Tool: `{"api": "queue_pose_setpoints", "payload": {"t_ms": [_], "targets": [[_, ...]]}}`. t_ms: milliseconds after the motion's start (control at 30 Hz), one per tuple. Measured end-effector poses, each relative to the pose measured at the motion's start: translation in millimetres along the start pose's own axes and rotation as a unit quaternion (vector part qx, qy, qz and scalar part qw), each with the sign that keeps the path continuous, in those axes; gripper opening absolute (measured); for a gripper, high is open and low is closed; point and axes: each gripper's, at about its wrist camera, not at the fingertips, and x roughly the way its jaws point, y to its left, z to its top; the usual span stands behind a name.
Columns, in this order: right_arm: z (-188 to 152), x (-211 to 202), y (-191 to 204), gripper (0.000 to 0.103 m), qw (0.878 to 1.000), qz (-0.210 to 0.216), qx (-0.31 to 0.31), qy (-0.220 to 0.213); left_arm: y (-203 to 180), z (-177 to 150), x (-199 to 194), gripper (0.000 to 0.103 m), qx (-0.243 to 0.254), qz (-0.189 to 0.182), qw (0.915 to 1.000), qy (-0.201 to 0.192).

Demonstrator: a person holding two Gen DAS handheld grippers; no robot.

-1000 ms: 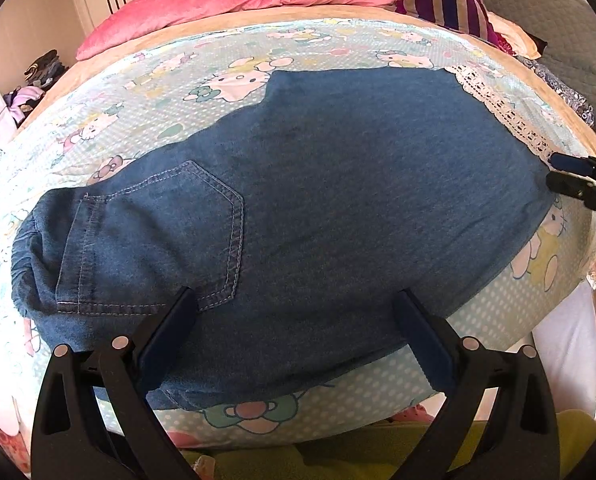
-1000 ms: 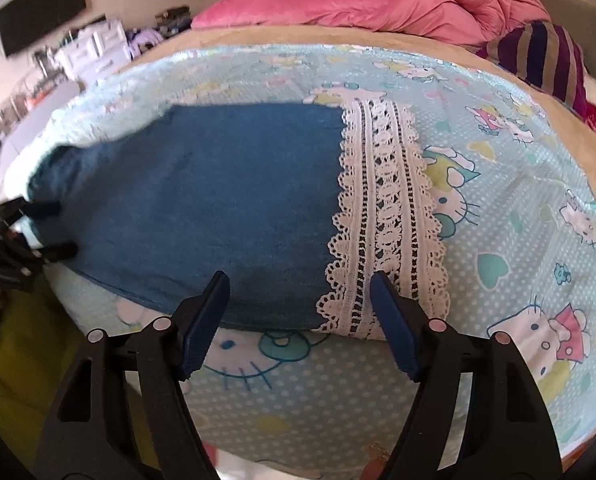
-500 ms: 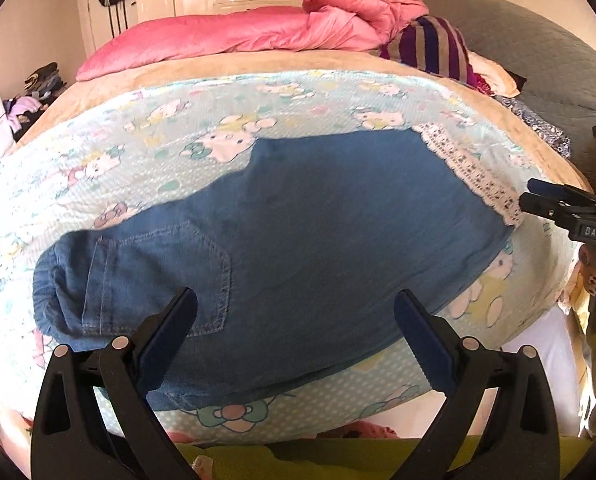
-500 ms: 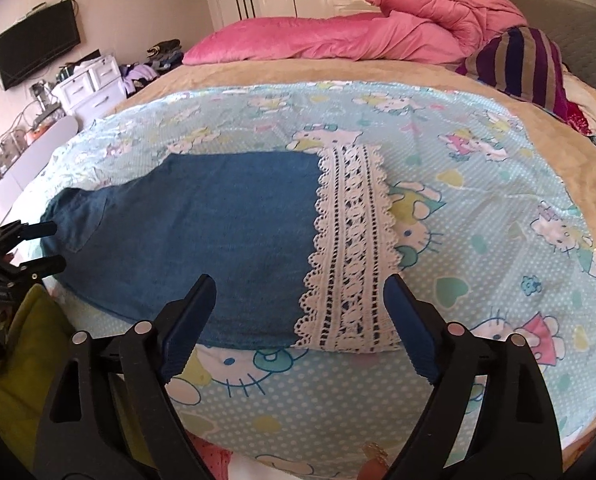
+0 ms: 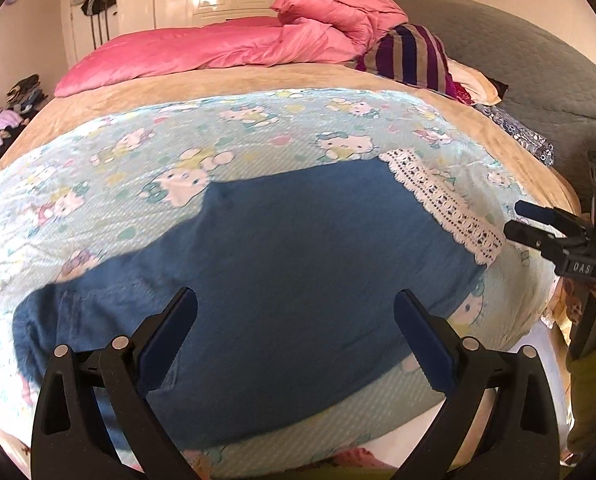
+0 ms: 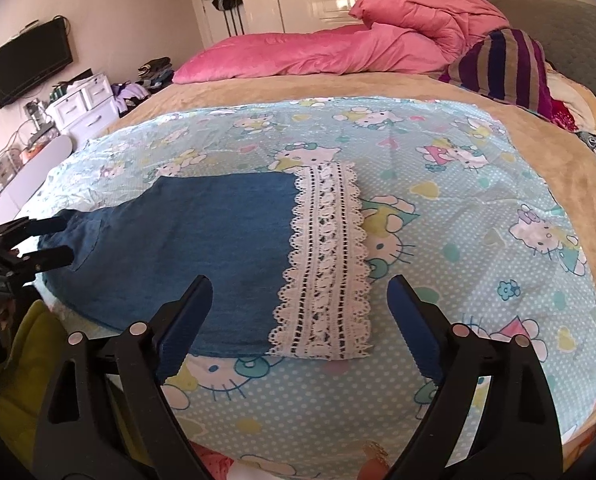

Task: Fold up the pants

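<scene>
Blue denim pants [image 5: 290, 264] lie flat on a bed, folded lengthwise, with a white lace hem [image 5: 445, 204] at the right end and the waist with a back pocket at the left. They also show in the right wrist view [image 6: 194, 252], lace hem [image 6: 325, 264] nearest. My left gripper [image 5: 296, 320] is open and empty, held above the pants' near edge. My right gripper [image 6: 299, 308] is open and empty, above the hem's near corner. Each gripper shows in the other's view, the right one [image 5: 537, 224] and the left one [image 6: 46, 240].
The pants rest on a light-blue cartoon-cat sheet [image 6: 457, 208] over a tan blanket [image 5: 258, 80]. A pink duvet [image 5: 234, 48] and striped pillow [image 5: 409, 56] lie at the far end. A white dresser [image 6: 82, 108] and wall TV [image 6: 30, 64] stand left.
Both grippers have pulled back and up from the pants, so the pants look smaller and farther. Both stay open and empty. The pants have not moved.
</scene>
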Motion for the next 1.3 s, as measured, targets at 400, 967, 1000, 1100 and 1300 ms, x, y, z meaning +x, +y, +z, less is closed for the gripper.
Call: {"api": "queue_pose_setpoints", "payload": {"t_ms": [400, 967, 1000, 1100, 1300], "targets": [[-10.9, 12.2, -20.6, 0.084, 1.000, -0.006, 0.025, 0.015, -34.9, 37.4, 42.8, 0.098, 0.042, -0.008, 0.9990, 0.013], [-8.1, 22.0, -31.2, 0.085, 0.999, 0.005, 0.035, 0.020, -51.4, 83.9, 111.2, 0.098, 0.073, -0.009, 0.9968, 0.032], [-8.0, 23.1, -31.0, 0.085, 0.999, 0.006, 0.037, 0.020, -51.4, 87.6, 117.8, 0.098, 0.075, -0.009, 0.9966, 0.032], [-7.3, 28.2, -31.2, 0.085, 0.998, 0.013, 0.050, 0.026, -52.5, 97.2, 136.0, 0.098, 0.085, -0.010, 0.9957, 0.035], [-11.9, 42.1, -29.1, 0.085, 0.997, 0.018, 0.066, 0.043, -55.0, 119.6, 180.3, 0.098, 0.103, -0.025, 0.9929, 0.055]]}}
